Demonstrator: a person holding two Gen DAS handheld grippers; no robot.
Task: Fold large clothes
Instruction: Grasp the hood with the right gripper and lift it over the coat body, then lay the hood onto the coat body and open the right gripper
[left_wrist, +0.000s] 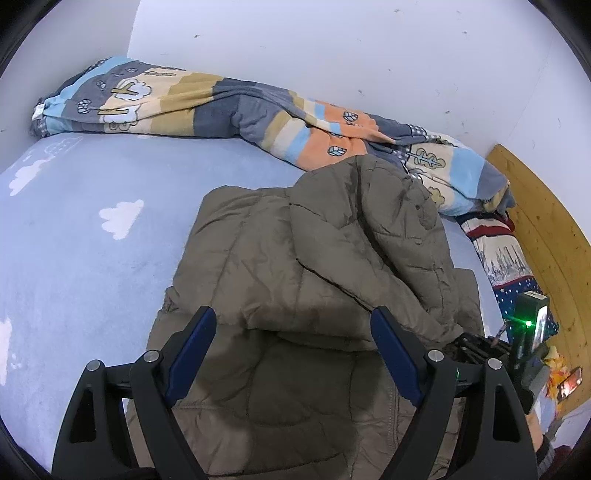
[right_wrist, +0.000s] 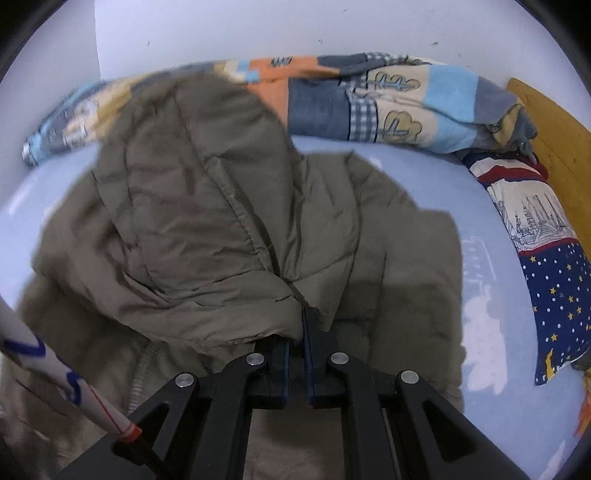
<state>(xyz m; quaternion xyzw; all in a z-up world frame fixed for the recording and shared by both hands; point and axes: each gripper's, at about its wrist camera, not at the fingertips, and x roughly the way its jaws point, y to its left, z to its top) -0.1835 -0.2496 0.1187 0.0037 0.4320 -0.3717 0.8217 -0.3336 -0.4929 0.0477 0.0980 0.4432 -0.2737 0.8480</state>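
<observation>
The right claw (right_wrist: 295, 328) is clenched on an edge of the olive puffer jacket (right_wrist: 229, 206), its two blue-lined fingers pinching a gathered bit of fabric right at their tips. From that pinch a loose flap of the jacket spreads ahead and to the left of the claw, over the rest of the garment lying flat on the bed (right_wrist: 491, 206). This grip looks meant for carrying one part of the jacket across the body to make a fold. The left claw (left_wrist: 291, 339) is released, fingers spread wide and hanging over the jacket (left_wrist: 314, 258) with nothing between them; beneath and ahead of it the quilted cloth lies in a doubled layer. It seems to be waiting to press or take a hem.

Beyond the jacket, a striped patterned blanket (left_wrist: 207, 107) is bunched along the wall, and a star-printed pillow (right_wrist: 554, 295) sits off to the right of the right claw.

Only the right wrist view shows the pinch itself, and a white sleeve (right_wrist: 55, 373) at lower left. Only the left wrist view shows the cloud-printed sheet (left_wrist: 122, 218) to the left and the other tool's body with a green light (left_wrist: 528, 324).
</observation>
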